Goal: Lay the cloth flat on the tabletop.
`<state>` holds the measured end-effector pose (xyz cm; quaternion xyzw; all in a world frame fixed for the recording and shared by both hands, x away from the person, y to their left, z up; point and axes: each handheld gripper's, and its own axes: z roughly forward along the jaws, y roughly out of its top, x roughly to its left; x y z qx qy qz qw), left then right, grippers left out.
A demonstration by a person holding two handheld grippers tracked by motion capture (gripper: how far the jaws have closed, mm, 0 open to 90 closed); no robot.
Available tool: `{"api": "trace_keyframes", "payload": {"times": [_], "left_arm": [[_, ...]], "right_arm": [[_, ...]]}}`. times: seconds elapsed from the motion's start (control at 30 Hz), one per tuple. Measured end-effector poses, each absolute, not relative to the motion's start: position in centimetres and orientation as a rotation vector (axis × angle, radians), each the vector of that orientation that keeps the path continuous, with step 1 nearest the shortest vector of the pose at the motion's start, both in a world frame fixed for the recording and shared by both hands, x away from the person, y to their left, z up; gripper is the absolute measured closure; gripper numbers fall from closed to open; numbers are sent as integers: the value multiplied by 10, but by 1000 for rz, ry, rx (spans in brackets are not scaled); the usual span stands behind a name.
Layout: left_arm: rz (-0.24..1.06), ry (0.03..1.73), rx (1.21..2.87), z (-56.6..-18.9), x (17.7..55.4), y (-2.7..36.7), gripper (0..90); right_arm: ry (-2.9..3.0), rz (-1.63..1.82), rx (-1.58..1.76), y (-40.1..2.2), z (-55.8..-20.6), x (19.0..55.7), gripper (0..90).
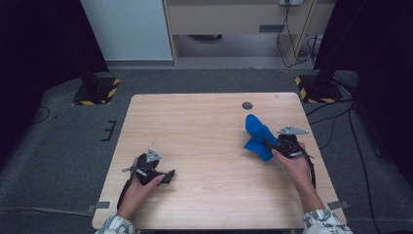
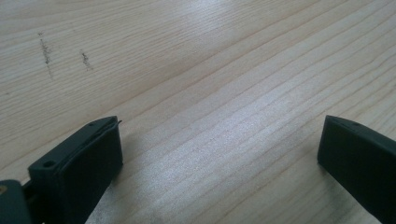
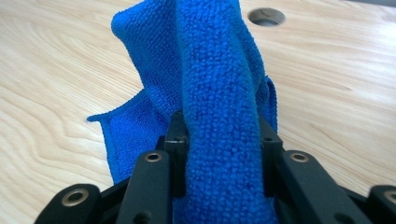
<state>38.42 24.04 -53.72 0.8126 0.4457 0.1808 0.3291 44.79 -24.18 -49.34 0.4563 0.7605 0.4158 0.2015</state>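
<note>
Cloth (image 1: pixel 257 137), blue, bunched, on the right half of the worktop (image 1: pixel 204 126), its lower part resting on the wood, a fold raised toward the round hole (image 1: pixel 247 105) at the far edge. Right hand-held gripper (image 1: pixel 271 145) pinches that fold: jaws drawn in on a thick roll of fabric, pads pressing both sides. Left hand-held gripper (image 1: pixel 170 174) sits low near the front left, jaws spread wide, nothing between them, well apart from the cloth. Step in hand, as I read it: the lift, with one edge taken up and the rest trailing on the wood. Next move probably calls for raising the fold until the cloth hangs free, then bringing the left hand-held gripper across to take a second corner; a thick pinch like this could slip if pulled fast. Right gripper view gives what the high view cannot: the weave of the cloth (image 3: pixel 219 93), the roll clamped between the jaws, a flat hemmed flap lying on the wood to one side. Left gripper view shows bare wood grain (image 2: pixel 210 84) with faint pencil-like marks, both jaws at the frame's edges. High view alone gives the spacing of the two hands.
</note>
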Motion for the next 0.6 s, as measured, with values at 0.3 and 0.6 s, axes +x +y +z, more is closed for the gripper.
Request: {"api": "trace_keyframes", "payload": {"times": [0.3, 0.6], "left_arm": [[473, 1166, 2127, -537, 384, 240, 0], [473, 1166, 2127, -537, 384, 240, 0]], "right_arm": [[2147, 1216, 1213, -221, -480, 441, 666], [2184, 1286, 1134, -193, -468, 431, 665]]}}
